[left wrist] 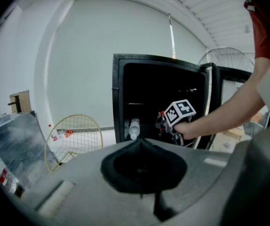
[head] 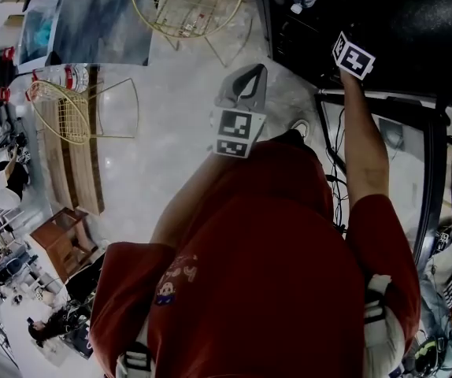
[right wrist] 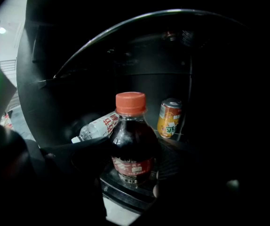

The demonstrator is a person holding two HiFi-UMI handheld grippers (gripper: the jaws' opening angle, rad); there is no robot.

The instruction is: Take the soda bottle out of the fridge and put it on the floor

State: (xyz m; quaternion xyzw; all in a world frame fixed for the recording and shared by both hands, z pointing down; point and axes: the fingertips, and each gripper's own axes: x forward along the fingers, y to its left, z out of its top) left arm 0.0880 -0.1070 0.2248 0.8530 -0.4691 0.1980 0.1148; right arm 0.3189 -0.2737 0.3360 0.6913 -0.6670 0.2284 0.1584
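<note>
Fridge (left wrist: 118, 102) door (left wrist: 213, 98) swung wide, mouth clear for entry. Shelf inside crowded: soda bottle (right wrist: 131, 145) upright at front edge, right tongs (right wrist: 130, 173) straddling it. Water bottle (right wrist: 96, 126) lying behind-left, orange can (right wrist: 169, 118) behind-right, both near. Straight pull-back lane open. Floor (head: 171, 140) before fridge bare. Wire chair (head: 188, 6) off left, second wire chair (head: 76, 109) farther. Cables (head: 338, 211) by door foot.

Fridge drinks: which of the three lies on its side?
The clear water bottle with red print; the dark soda bottle and the orange can both stand upright.
</note>
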